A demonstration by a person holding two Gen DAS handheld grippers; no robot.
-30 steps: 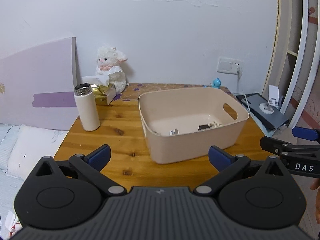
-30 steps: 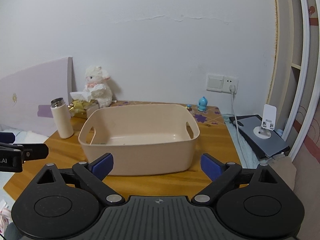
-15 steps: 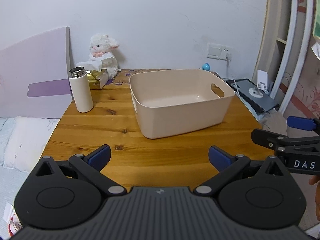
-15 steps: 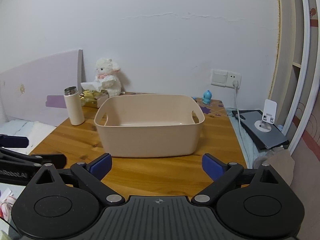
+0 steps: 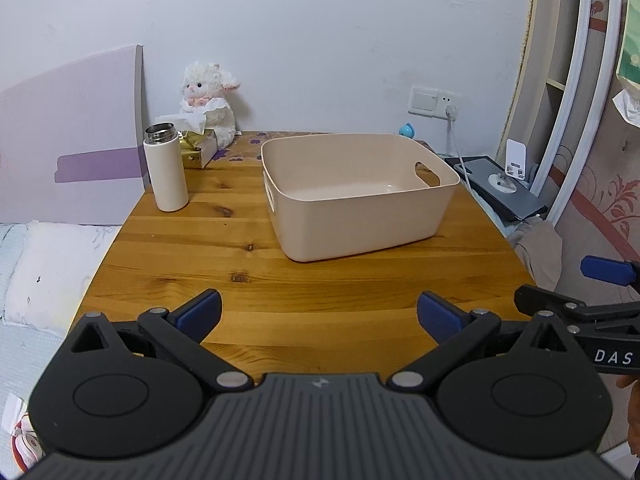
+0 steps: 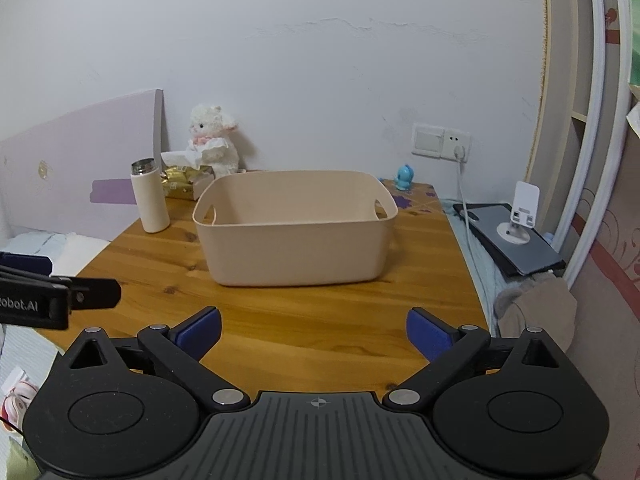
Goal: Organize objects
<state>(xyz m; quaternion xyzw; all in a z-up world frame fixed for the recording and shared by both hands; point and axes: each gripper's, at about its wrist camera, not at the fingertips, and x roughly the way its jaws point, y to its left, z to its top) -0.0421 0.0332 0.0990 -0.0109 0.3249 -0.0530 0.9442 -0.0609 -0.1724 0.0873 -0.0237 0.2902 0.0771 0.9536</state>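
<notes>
Wooden table (image 5: 320, 248), beige bin (image 5: 356, 196) mid-surface; left gripper (image 5: 319, 312), right gripper (image 6: 313, 330) jaws spread wide, empty.

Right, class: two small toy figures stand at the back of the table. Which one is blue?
The small blue bird figure beside the wall socket. The other, the plush lamb, is white and sits behind the tissue box.

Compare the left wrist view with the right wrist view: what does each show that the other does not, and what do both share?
Only the left wrist view shows the floor of the beige plastic basket, part of a green sheet on the far-right shelf, and the right gripper edging in from the right.

Only the right wrist view shows the left gripper entering at the left and a small gold mark on the lilac headboard.

Both share the wooden table, white steel-rimmed flask, white plush lamb, gold tissue box, blue bird figurine and dark tablet.
</notes>
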